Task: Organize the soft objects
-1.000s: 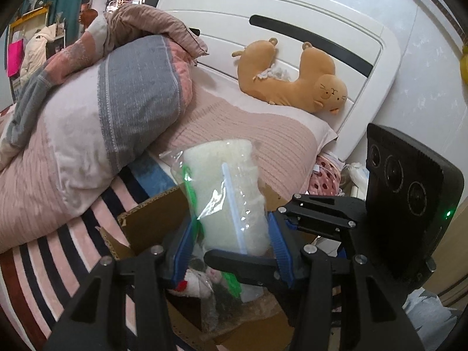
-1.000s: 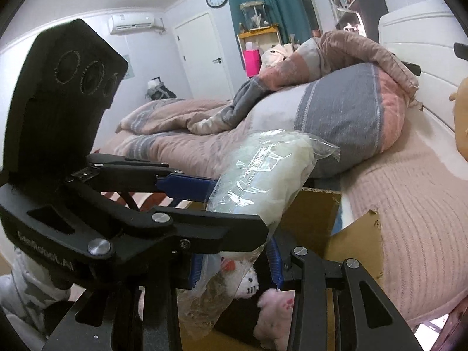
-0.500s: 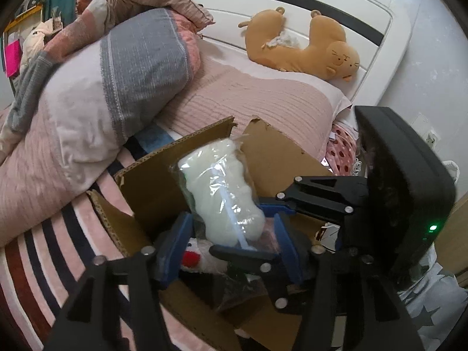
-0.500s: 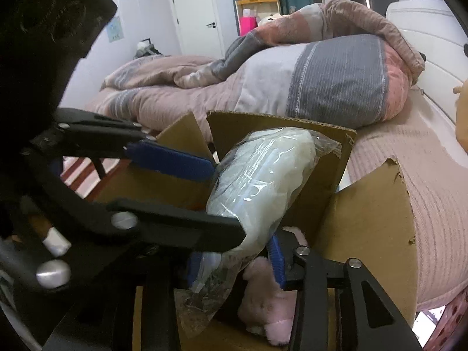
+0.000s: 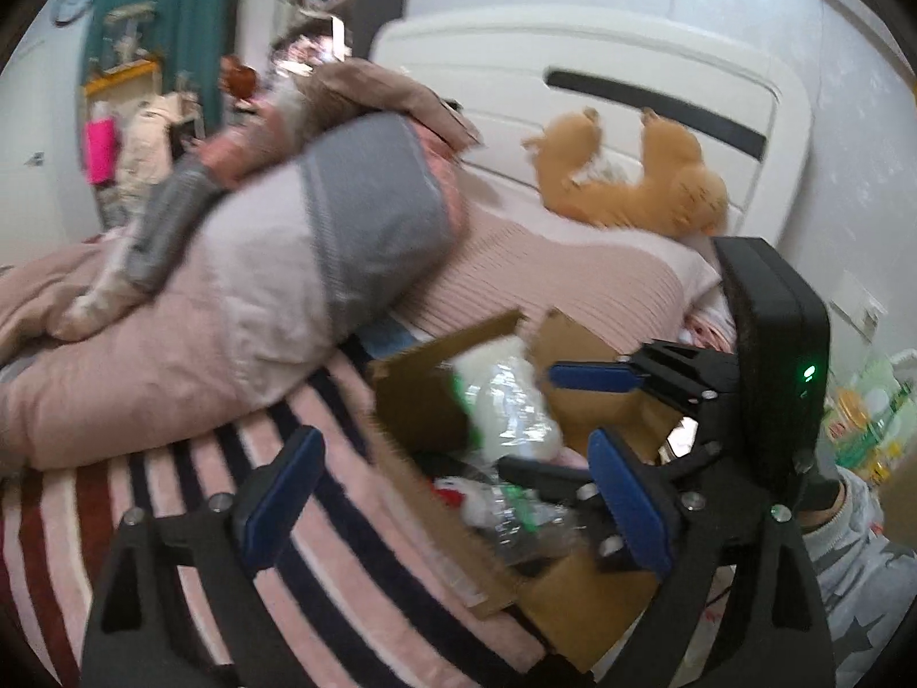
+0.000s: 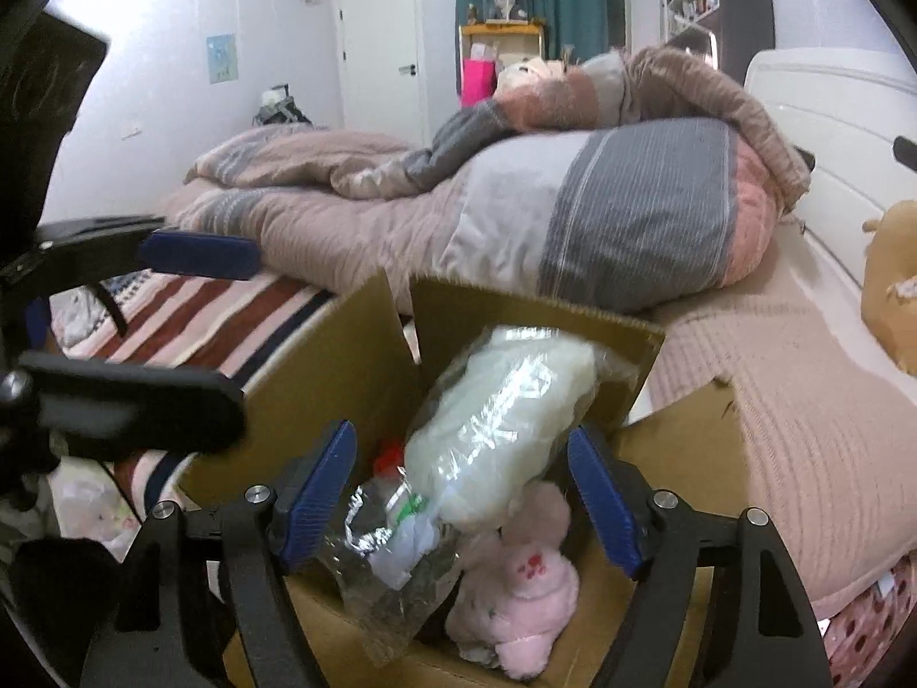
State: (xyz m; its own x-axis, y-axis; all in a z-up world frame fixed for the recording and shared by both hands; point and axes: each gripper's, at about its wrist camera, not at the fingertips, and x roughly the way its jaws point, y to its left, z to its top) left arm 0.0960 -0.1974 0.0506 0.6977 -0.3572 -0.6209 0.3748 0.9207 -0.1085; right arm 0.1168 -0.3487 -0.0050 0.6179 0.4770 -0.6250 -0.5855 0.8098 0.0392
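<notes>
The bagged white stuffing (image 6: 504,418) stands tilted inside the cardboard box (image 6: 344,355), its upper end leaning on the box's far wall and its lower end buried among the other contents. It is judged light, soft and compressible; the clear plastic skin looks slippery and crinkles, so a firm squeeze across the padded middle should hold better than a pinch on the loose film near its mouth.

Right gripper (image 6: 464,493): jaws opening, already wide. The bag lies between the blue pads, but neither pad presses on it (a gap shows on each side). Nothing is held.

Left gripper (image 5: 453,504): jaws opening, spread very wide, at the box's near rim on the striped-sheet side. Its pads touch nothing and hold nothing.

Box contents, as far as can be seen: the bagged stuffing; a pink plush toy (image 6: 516,585) at the bottom, just beside the bag's lower end; crumpled clear plastic (image 6: 390,562) with small items inside that cannot be identified; something red (image 6: 390,453) against the left inner wall. The box is judged roughly half full.

Outside the box, an orange plush toy (image 5: 630,189) lies well beyond it at the headboard, not yet gathered.
</notes>
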